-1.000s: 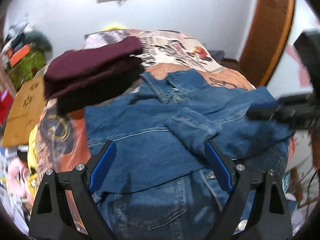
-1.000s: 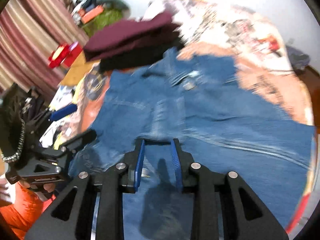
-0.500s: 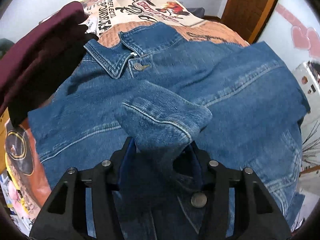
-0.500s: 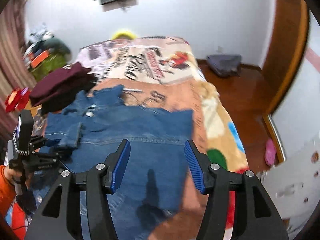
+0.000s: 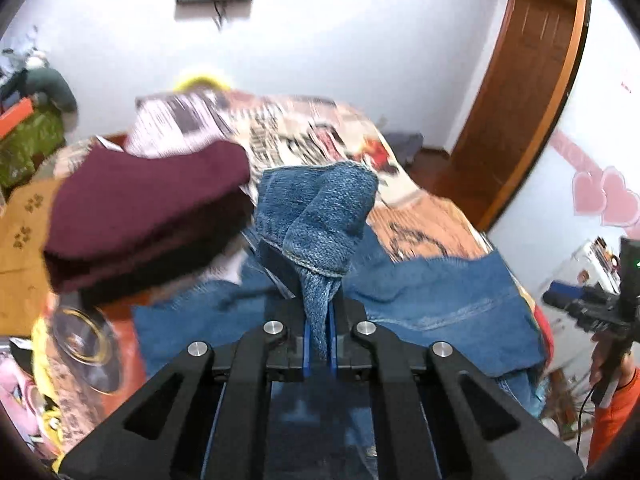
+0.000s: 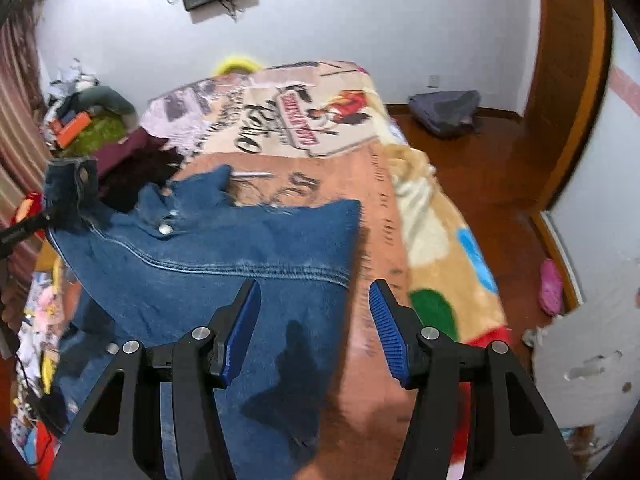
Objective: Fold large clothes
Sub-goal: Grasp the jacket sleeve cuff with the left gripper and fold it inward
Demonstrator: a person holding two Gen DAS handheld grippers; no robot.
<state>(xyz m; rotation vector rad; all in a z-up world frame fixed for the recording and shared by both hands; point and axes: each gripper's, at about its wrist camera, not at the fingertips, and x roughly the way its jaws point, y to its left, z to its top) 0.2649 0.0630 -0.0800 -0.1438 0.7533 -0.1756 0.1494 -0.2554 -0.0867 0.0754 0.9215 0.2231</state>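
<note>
Bed [image 6: 424, 216]: one denim jacket [image 6: 224, 264], sleeve [image 5: 328, 216] pinched by left tool [image 5: 318, 344].

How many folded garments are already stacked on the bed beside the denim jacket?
2 that I can tell: a maroon garment on top and a darker one beneath it, left of the denim jacket whose sleeve the left tongs grip. More may be hidden underneath.

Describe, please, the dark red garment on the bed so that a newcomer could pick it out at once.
Start at the bed with the printed blanket. The denim jacket lies spread over its near half. Just past the jacket's collar, toward the striped curtain, sits the maroon garment: a folded, fuzzy plain pile on something black, the only dark red clothing there.
</note>
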